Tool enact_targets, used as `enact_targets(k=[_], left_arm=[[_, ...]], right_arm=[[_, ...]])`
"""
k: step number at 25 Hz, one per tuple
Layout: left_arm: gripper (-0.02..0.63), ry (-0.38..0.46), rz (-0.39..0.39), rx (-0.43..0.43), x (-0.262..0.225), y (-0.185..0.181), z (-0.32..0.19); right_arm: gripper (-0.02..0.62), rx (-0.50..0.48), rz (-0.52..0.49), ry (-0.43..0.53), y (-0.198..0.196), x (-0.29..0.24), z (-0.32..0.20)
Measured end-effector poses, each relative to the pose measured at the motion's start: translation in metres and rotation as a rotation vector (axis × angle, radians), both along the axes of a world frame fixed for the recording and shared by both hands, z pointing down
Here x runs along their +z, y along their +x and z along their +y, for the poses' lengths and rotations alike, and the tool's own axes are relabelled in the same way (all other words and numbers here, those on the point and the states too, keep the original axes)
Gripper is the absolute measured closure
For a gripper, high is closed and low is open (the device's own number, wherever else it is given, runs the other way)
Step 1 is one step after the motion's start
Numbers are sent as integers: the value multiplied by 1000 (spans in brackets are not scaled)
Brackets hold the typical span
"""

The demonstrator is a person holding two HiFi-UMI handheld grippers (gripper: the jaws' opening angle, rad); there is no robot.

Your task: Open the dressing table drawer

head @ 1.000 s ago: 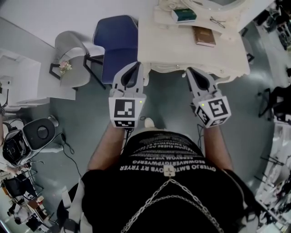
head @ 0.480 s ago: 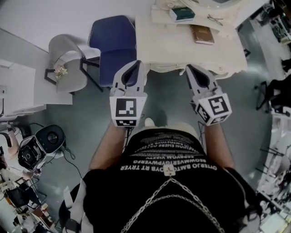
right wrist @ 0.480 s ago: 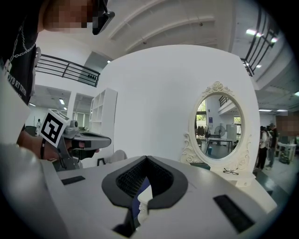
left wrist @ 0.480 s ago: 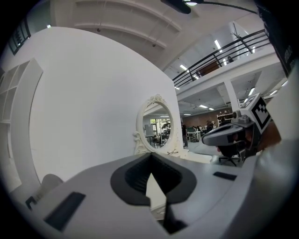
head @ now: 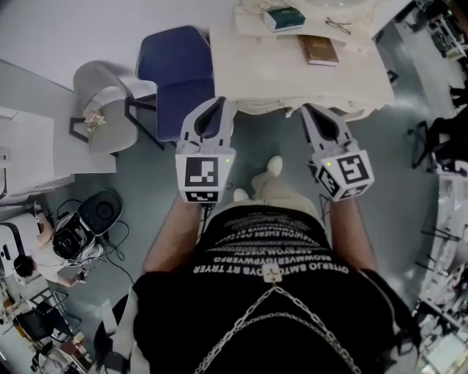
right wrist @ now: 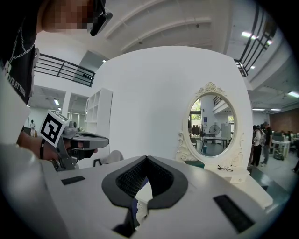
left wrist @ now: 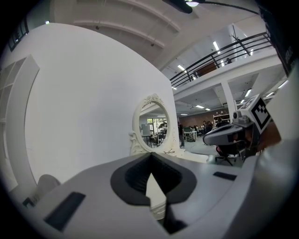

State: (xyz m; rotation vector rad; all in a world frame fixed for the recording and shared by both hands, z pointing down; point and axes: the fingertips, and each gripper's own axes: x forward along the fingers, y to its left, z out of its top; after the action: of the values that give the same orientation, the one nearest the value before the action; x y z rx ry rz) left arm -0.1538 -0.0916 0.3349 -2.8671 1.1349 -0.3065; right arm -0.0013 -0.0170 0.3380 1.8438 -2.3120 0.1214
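Cream-white carved dressing table [head: 292, 69]: drawer apparently unopened; your left gripper [head: 218, 104] and right gripper [head: 308, 111], both pressed together and empty, hover near its front.

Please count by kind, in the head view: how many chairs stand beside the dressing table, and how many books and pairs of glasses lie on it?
Chairs: 2 (blue chair, grey chair)
Books: 2 (green book, brown book)
Glasses: 1
Total: 5
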Motion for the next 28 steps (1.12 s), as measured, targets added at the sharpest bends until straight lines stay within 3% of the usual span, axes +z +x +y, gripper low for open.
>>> enact_targets(k=[12, 28], left_arm=[[602, 6, -11, -19, -4, 7, -6], [601, -31, -44, -34, 10, 49, -44]], right_arm=[[594, -25, -3, 10, 8, -1, -14], [594, -58, -29, -26, 46, 13, -56]])
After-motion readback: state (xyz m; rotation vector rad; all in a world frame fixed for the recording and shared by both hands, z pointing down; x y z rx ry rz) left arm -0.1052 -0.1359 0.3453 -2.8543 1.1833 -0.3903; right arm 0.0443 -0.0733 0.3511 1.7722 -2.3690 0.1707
